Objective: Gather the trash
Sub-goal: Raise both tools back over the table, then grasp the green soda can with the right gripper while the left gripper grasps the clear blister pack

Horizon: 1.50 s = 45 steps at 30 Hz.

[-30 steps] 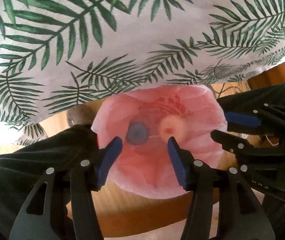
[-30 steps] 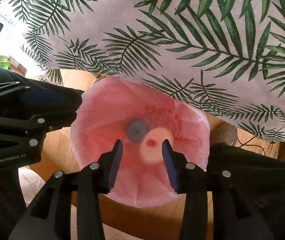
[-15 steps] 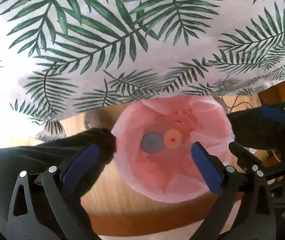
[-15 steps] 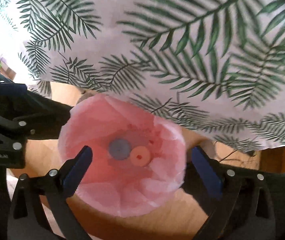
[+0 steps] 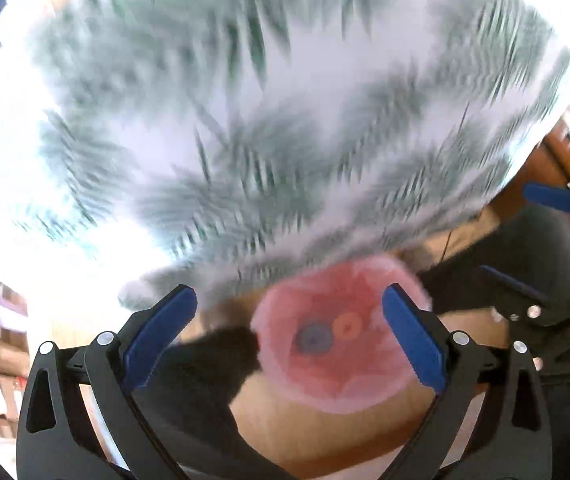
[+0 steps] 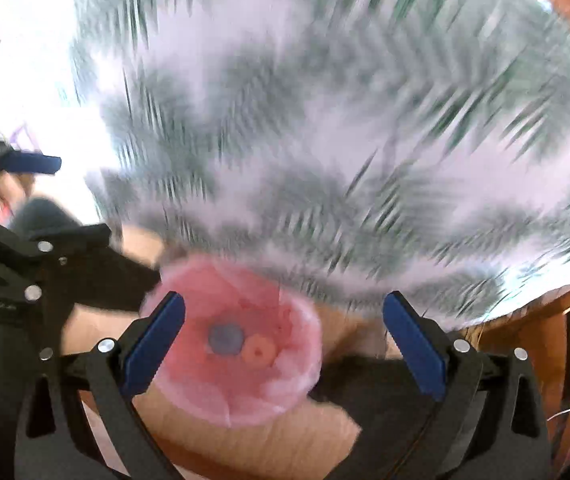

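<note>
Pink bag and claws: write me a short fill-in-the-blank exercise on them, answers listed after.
1. The bag lying below both claws is coloured ____.
2. Inside it, a grey-blue disc lies beside a ring coloured ____.
3. The left claw stands wide ____, with nothing gripped.
4. The cloth above the bag is printed with green ____.

Missing words: pink; orange; open; leaves

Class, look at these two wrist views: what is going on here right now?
A person holds two grippers above a pink plastic bag that lines a bin beside a palm-leaf tablecloth. The left gripper and right gripper have just been opening and hold nothing. A round blue cap and an orange ring-shaped cap lie at the bag's bottom.
</note>
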Motion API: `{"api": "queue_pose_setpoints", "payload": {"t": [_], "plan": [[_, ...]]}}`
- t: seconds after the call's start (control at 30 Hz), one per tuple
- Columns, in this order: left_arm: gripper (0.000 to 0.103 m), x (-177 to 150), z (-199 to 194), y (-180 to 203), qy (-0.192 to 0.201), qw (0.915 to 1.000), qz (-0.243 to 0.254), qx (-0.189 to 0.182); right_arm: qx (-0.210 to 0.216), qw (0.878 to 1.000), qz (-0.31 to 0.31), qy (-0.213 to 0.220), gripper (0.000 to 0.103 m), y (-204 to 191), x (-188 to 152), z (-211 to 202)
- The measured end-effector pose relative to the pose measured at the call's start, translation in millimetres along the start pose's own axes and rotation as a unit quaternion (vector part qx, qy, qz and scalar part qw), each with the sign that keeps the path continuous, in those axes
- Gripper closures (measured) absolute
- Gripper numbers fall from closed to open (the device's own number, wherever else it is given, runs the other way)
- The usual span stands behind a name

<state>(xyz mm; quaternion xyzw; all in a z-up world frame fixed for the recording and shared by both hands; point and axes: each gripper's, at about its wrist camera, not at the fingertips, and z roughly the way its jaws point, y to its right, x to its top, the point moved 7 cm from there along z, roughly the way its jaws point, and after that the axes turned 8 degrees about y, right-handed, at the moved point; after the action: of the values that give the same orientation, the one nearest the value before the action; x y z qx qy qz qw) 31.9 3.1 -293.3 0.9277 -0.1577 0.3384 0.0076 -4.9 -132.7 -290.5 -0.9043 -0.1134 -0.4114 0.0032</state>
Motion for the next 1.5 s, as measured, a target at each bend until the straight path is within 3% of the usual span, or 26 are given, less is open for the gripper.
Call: {"api": "queue_pose_setpoints", "payload": {"t": [0.27,0.37,0.57,0.87,1.2,1.27,1.43,1.5], "plan": [[0.006,114,-71,-37,0.118,0.9926,-0.01,0.028,-0.049,0.991,0.008,0.125,0.005,38,114,-69],[0.006,147,-72,-50,0.135,0.9901,-0.002,0.041,-0.069,0.987,0.005,0.146,0.005,55,148,-72],[0.006,195,-56,-58,0.141,0.9893,-0.008,0.036,-0.062,0.986,0.017,0.156,0.005,62,193,-55],[0.006,187,-39,-81,0.122,0.9909,-0.029,0.048,-0.048,0.987,-0.011,0.15,0.005,19,218,-10],[0.006,184,-28,-99,0.115,0.9913,-0.042,0.048,-0.112,0.983,-0.061,0.134,0.005,5,229,36],[0.006,185,-25,-97,0.114,0.9915,-0.044,0.044,-0.11,0.984,-0.054,0.13,0.01,10,227,38],[0.006,193,-17,-86,0.117,0.9917,-0.041,0.032,-0.093,0.987,-0.029,0.13,0.04,27,221,33],[0.006,197,-13,-84,0.12,0.9915,-0.039,0.032,-0.091,0.986,-0.025,0.136,0.043,34,219,27]]}}
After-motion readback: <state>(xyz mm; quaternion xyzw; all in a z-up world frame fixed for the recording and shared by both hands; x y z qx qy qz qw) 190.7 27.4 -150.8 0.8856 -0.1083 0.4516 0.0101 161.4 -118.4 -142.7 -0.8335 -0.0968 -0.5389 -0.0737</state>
